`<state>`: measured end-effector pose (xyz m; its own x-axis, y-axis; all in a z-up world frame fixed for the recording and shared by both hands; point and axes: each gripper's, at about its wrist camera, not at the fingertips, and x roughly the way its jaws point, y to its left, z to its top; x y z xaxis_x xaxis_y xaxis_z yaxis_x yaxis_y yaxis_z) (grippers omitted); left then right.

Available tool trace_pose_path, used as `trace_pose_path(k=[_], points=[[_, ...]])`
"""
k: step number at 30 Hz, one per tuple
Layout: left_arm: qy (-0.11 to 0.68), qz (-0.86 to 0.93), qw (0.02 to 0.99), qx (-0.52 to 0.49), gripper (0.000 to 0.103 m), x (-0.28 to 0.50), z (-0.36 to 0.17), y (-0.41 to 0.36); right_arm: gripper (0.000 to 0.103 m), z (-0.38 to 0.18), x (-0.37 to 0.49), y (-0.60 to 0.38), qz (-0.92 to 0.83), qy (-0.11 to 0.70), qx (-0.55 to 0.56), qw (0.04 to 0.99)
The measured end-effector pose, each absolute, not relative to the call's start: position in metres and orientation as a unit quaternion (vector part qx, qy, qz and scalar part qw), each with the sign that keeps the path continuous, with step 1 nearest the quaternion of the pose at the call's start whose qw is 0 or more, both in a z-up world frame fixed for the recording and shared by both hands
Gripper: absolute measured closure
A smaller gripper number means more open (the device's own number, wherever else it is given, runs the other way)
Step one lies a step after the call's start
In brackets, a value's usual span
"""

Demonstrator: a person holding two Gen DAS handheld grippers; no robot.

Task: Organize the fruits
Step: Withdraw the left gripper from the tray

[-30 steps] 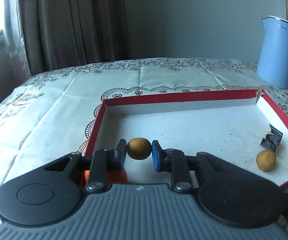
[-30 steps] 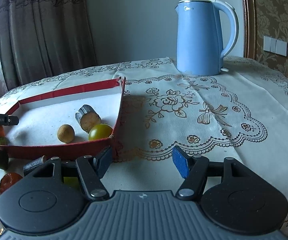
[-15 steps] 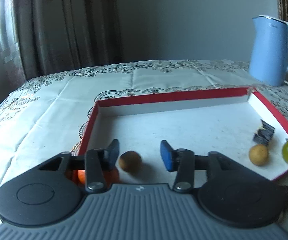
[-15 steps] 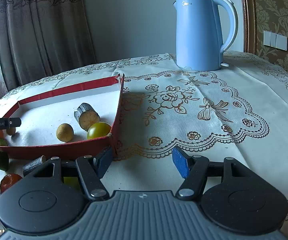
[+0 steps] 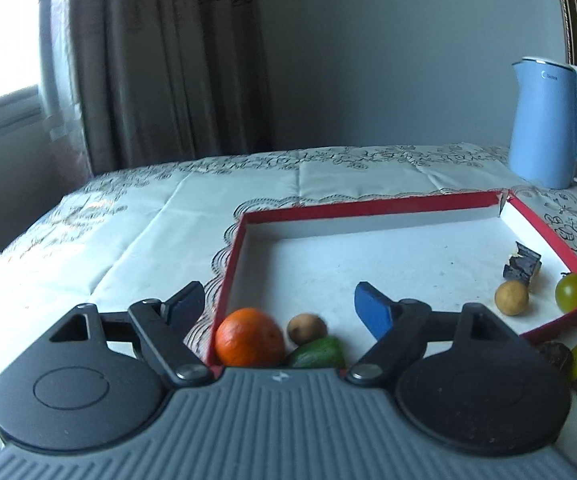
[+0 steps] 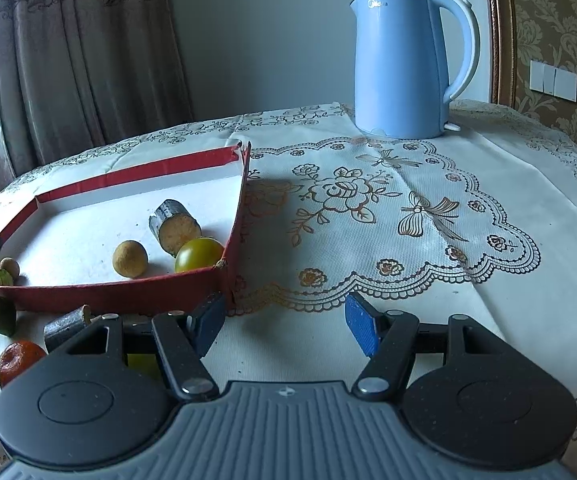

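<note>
- A home, likely a living or dining room.
- A table under an embroidered floral cloth (image 6: 368, 216), with a blue kettle (image 6: 404, 60) standing on it.
- Heavy patterned curtains (image 5: 160, 60) beside a bright window.
- Damask wallpaper (image 6: 548, 20) (ornate, gold-toned) with a switch (image 6: 552, 80) on it.

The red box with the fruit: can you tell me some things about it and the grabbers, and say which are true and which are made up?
1. The left gripper is open and holds nothing. True.
2. The orange fruit lies in the near corner of the red box. True.
3. The blue kettle stands inside the red box. False: it stands on the tablecloth, beyond the box.
4. The right gripper grips a green tomato. False: it is open and empty; the green tomato lies in the box.
5. An orange fruit on the cloth lies outside the box. True.
</note>
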<state>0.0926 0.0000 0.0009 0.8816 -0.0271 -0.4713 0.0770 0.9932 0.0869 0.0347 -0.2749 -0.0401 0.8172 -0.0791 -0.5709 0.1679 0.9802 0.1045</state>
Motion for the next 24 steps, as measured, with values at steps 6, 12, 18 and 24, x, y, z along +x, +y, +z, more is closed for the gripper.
trace_pose_path(k=[6, 12, 18, 24], points=[[0.253, -0.017, 0.967, 0.031, 0.021, 0.079, -0.001, 0.016, 0.037, -0.040, 0.034, -0.275, -0.067, 0.295, 0.075, 0.950], [0.264, -0.013, 0.965, 0.009, 0.019, 0.062, -0.006, 0.029, 0.037, -0.040, 0.034, -0.275, -0.069, 0.293, 0.072, 0.951], [0.271, -0.013, 0.962, -0.007, 0.017, 0.049, -0.011, 0.040, 0.037, -0.040, 0.033, -0.276, -0.070, 0.293, 0.074, 0.951], [0.283, -0.014, 0.959, -0.012, 0.017, 0.042, -0.017, 0.042, 0.037, -0.040, 0.033, -0.276, -0.073, 0.293, 0.074, 0.950]])
